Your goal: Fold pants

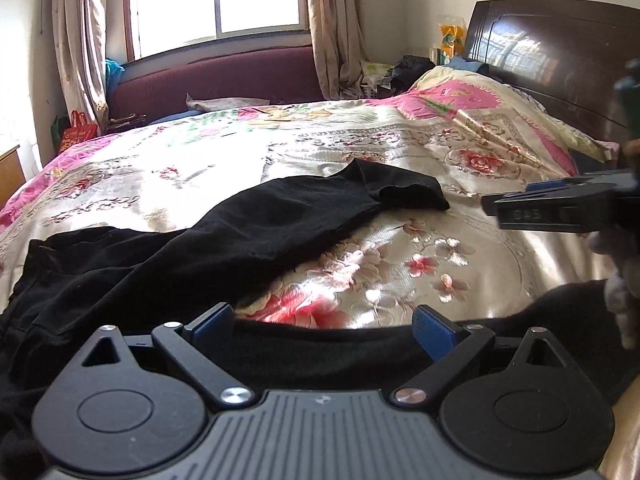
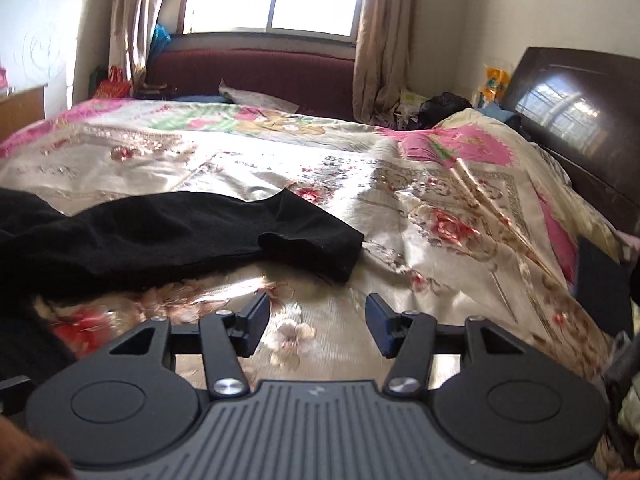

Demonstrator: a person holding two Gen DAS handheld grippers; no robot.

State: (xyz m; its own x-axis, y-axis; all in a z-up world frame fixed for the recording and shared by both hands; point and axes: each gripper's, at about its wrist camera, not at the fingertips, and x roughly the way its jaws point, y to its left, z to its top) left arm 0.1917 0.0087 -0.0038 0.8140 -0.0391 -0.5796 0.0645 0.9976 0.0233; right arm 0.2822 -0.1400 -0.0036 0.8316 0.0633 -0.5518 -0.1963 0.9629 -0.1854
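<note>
So the black pants [image 1: 168,264] are sprawled across the left side of the bed [image 1: 400,280], on that shiny floral bedspread, bunched up toward the near left edge with one leg [image 2: 224,232] stretching out toward the middle of the bed, cuff end lying flat and a bit crumpled. Another strip of the black fabric runs along the near edge of the bed, right under the left claw [image 1: 323,330]. That claw is spread wide with nothing pinched between its blue pads [image 1: 434,334], just sitting over the fabric edge; can't tell if it's actually touching. Moving right, the right claw [image 2: 316,326] is also spread open and empty, hanging over bare bedspread near the front edge, with the pant cuff just ahead and a little to its left. Far right there's the dark wooden headboard [image 2: 572,104] along the bed's right end.
</note>
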